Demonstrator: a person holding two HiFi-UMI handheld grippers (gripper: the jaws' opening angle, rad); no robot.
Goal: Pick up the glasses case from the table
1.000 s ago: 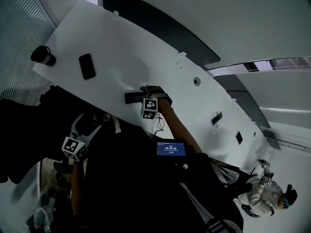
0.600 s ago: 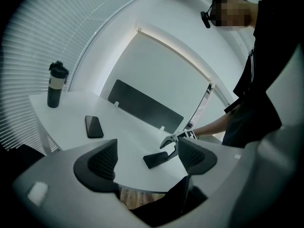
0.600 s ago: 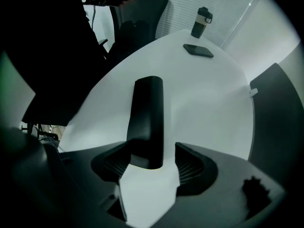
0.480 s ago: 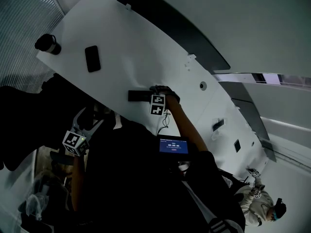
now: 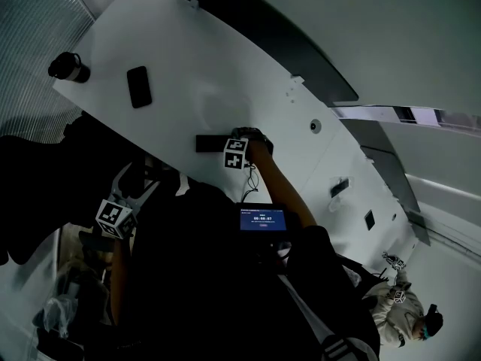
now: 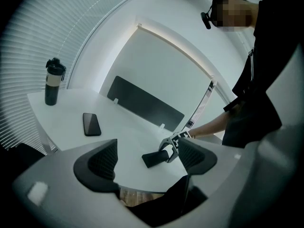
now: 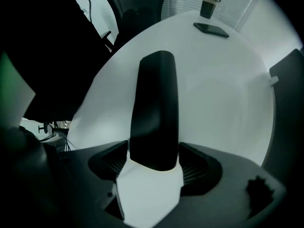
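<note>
I had the right gripper (image 7: 154, 163) pointing down over the white tabletop (image 5: 203, 59). Its jaws were opening wide. The black glasses case (image 7: 156, 108) lay flat on the tabletop, and its near end sat right between the two jaws. The pads were very close to its sides, but I did not see them squeeze it. In the head view the case lay near the tabletop's near edge, with the right gripper at one end of it.

The left gripper (image 6: 147, 159) was off the tabletop, out past that near edge. Its jaws were spread apart with nothing in them. They looked across at the case and the right gripper from a way off.

A black phone (image 5: 138, 86) lay flat farther along the tabletop, well apart from the case. A dark bottle (image 5: 69, 67) stood upright near the far corner, beyond the phone. A long dark panel (image 6: 145, 103) ran along the far side of the tabletop.
</note>
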